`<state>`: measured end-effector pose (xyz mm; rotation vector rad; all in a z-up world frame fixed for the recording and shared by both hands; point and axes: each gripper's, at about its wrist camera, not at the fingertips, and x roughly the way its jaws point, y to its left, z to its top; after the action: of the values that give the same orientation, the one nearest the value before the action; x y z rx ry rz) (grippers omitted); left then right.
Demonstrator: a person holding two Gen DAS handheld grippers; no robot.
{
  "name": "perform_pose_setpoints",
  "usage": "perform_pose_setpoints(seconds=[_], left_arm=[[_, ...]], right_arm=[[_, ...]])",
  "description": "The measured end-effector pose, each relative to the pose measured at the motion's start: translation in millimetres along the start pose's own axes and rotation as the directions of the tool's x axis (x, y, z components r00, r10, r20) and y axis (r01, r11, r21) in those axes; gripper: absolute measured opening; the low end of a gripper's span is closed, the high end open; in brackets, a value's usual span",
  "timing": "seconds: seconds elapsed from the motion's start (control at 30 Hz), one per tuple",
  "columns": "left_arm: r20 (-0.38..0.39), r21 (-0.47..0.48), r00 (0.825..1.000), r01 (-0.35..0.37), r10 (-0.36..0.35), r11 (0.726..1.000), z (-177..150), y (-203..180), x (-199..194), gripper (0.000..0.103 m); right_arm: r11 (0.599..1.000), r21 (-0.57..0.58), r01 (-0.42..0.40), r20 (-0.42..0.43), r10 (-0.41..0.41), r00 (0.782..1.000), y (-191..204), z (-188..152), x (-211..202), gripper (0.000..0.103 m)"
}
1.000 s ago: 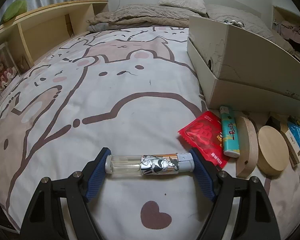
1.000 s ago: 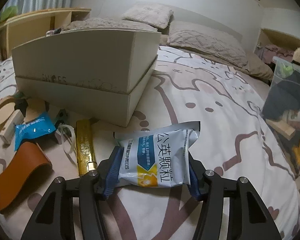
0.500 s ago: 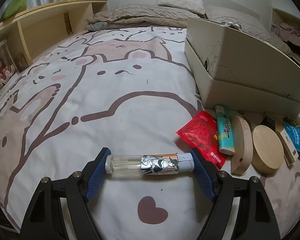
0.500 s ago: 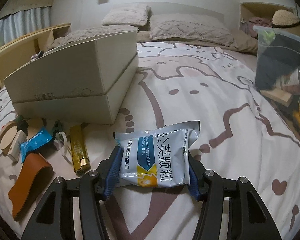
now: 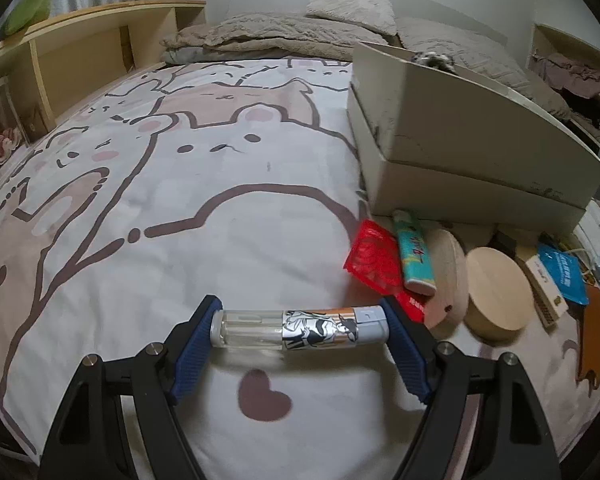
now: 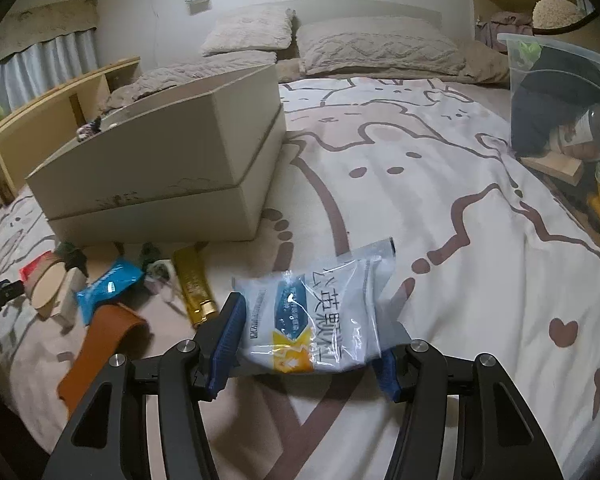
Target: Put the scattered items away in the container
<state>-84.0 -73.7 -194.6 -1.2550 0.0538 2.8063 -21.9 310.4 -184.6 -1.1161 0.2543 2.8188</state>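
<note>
While the left gripper (image 5: pixel 299 327) clamps a clear lighter (image 5: pixel 299 327) end to end between its blue pads, the lighter lies crosswise above the bear-printed bedspread (image 5: pixel 188 184), its cartoon-printed band and grey cap toward the right pad. To its right, on the bed, a red packet (image 5: pixel 374 258) lies under a teal lighter (image 5: pixel 414 256), with two round wooden discs (image 5: pixel 498 294) just beside them, a small pale wooden brush (image 5: pixel 544 288) and a blue sachet (image 5: pixel 562 274) further right. Behind these things stands the beige cardboard box (image 5: pixel 472 148), open at the top, resting on the bed. The right gripper (image 6: pixel 308 340) is closed on a white and blue pouch (image 6: pixel 320 320) with Chinese lettering, pinched at its lower sides so that its top tilts away from the camera, above the bedspread and clear of the box. In the right wrist view the same box (image 6: pixel 168 176) sits to the left and well apart from the pouch, with a gold tube (image 6: pixel 192 284), a blue sachet (image 6: pixel 108 284) and a curved orange-brown piece (image 6: pixel 104 344) scattered before it. A clear plastic bin (image 6: pixel 560 92) of oddments stands at the far right edge of the bed.
</note>
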Motion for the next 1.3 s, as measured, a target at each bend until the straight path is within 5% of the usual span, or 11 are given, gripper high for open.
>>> perform_pose_setpoints(seconds=[0.97,1.0,1.1,1.3], left_arm=[[0.031,0.051,0.996,0.085,-0.087,0.995,-7,-26,-21,0.08],[0.03,0.051,0.996,0.087,-0.088,0.995,-7,-26,-21,0.08],[0.029,0.049,0.996,0.088,-0.089,0.995,-7,-26,-21,0.08],[0.027,0.044,0.995,0.099,-0.101,0.994,-7,-26,-22,0.08]], right_arm=[[0.999,0.036,-0.036,-0.054,0.038,0.998,-15,-6,-2,0.055],[0.999,0.018,-0.029,-0.056,0.03,0.998,-12,-6,-3,0.06],[0.999,-0.03,0.031,-0.038,-0.033,0.999,-4,-10,-7,0.101],[0.993,-0.08,0.089,-0.051,-0.094,0.994,-3,-15,-11,0.103]])
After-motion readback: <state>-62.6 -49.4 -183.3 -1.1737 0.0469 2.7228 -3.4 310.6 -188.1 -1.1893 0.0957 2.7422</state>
